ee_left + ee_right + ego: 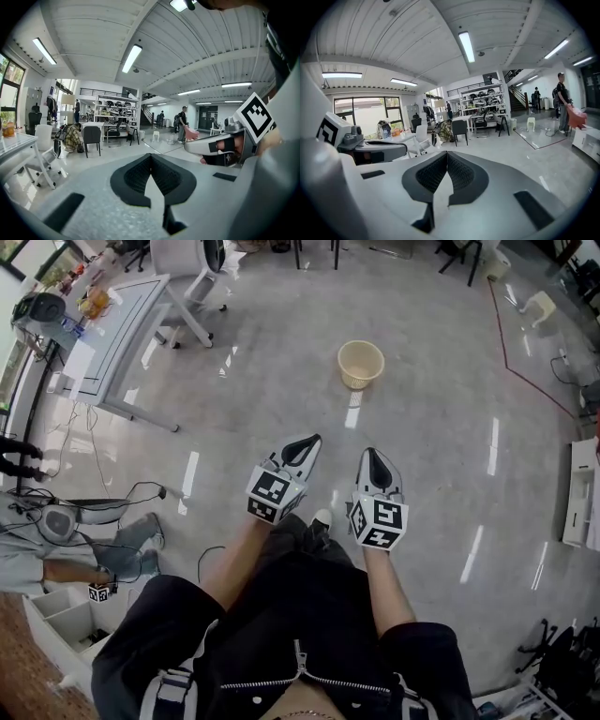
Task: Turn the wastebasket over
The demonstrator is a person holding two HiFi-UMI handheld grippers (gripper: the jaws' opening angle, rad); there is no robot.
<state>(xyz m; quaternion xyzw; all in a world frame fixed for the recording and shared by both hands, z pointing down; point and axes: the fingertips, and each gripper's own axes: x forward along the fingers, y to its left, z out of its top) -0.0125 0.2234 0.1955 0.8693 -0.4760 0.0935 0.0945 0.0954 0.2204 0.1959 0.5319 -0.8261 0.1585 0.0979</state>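
Glossy floor (422, 456), wastebasket (361, 364) upright, desk (122, 324) apart, left tongs (307, 444), right tongs (372, 459) both closed, empty

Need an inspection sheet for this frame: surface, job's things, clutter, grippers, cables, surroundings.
Surface: glossy grey floor, streaked with light reflections.
Job's things: wastebasket upright, mouth up, on the floor ahead of both grippers, untouched.
Clutter: nothing seen near the wastebasket.
Grippers: left gripper and right gripper both shut, empty, side by side, short of the wastebasket.
Cables: black cables on the floor at left, away from the wastebasket.
Surroundings: table and chair far left; crouching person at left; white shelf at right.
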